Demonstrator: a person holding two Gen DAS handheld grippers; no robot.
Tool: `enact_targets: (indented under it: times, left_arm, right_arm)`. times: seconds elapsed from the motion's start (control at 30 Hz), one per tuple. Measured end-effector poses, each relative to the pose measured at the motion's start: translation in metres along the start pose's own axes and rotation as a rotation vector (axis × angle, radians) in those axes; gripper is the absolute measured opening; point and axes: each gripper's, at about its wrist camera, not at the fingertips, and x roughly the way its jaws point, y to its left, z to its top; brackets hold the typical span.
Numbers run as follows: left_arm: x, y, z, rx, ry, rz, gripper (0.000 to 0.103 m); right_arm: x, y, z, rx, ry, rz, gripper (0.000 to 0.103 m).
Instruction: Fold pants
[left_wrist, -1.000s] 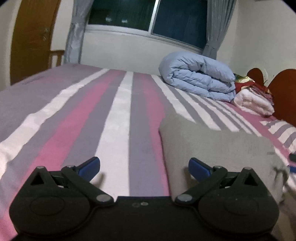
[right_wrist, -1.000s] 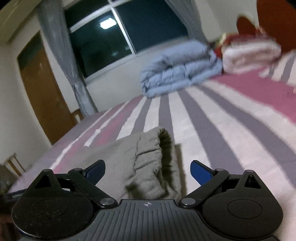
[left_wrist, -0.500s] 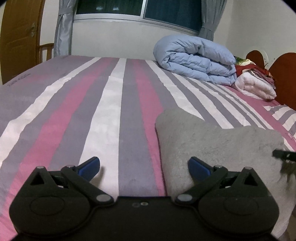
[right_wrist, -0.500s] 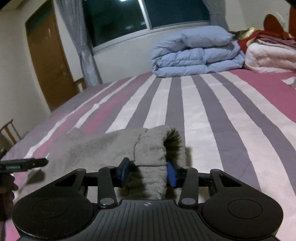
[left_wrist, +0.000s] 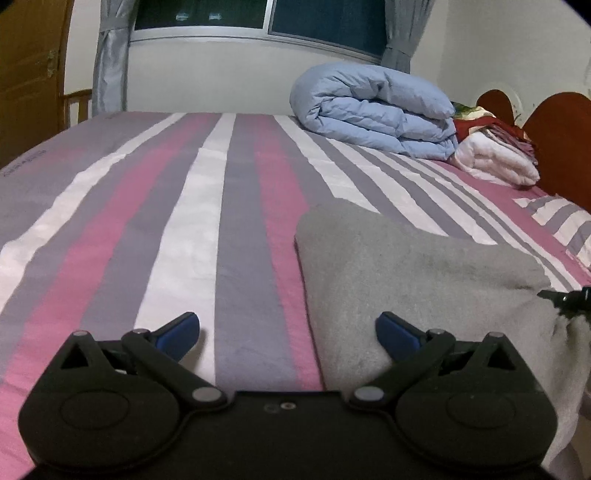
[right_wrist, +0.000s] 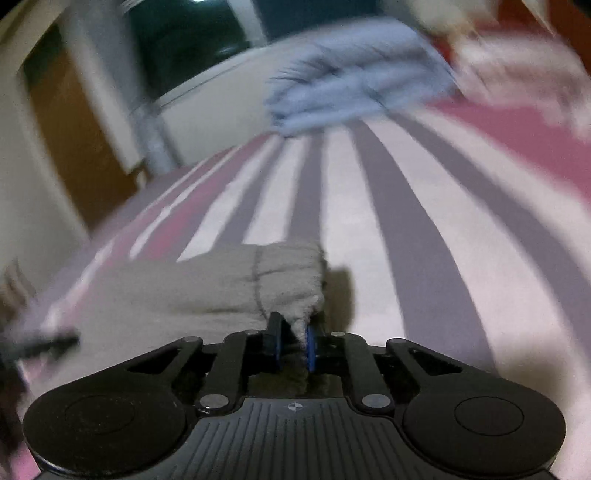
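Note:
Grey pants (left_wrist: 424, 280) lie flat on the striped bed sheet (left_wrist: 184, 221), at the right of the left wrist view. My left gripper (left_wrist: 288, 328) is open just above the bed. Its right finger (left_wrist: 395, 332) is over the pants' left edge and its left finger is over bare sheet. In the blurred right wrist view, my right gripper (right_wrist: 293, 343) has its jaws closing, and the pads pinch the ribbed band of the pants (right_wrist: 288, 280). The right gripper's tip (left_wrist: 565, 297) shows at the far right of the left wrist view.
A rolled blue duvet (left_wrist: 376, 107) and folded pink and white blankets (left_wrist: 495, 158) lie at the far end of the bed by a red-brown headboard (left_wrist: 561, 147). A wooden door (left_wrist: 29, 74) and grey curtains stand along the far wall under a dark window.
My right gripper went from wide open around the ribbed band to pinched on it, moving forward and down. My left gripper shifted slightly toward the pants and stays open.

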Motion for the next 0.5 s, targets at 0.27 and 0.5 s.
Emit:
enact_targets:
  times: [0.27,0.5]
  left_arm:
    - [-0.008,0.007,0.023,0.032,-0.076,-0.006,0.097]
    - [0.030,-0.009,0.049,0.094,-0.026,-0.030,0.097]
  right_arm:
    - [-0.040,0.007,0.021,0.046,-0.140,0.070,0.017]
    - [0.000,0.014,0.047,0.054,-0.026,0.073,0.017]
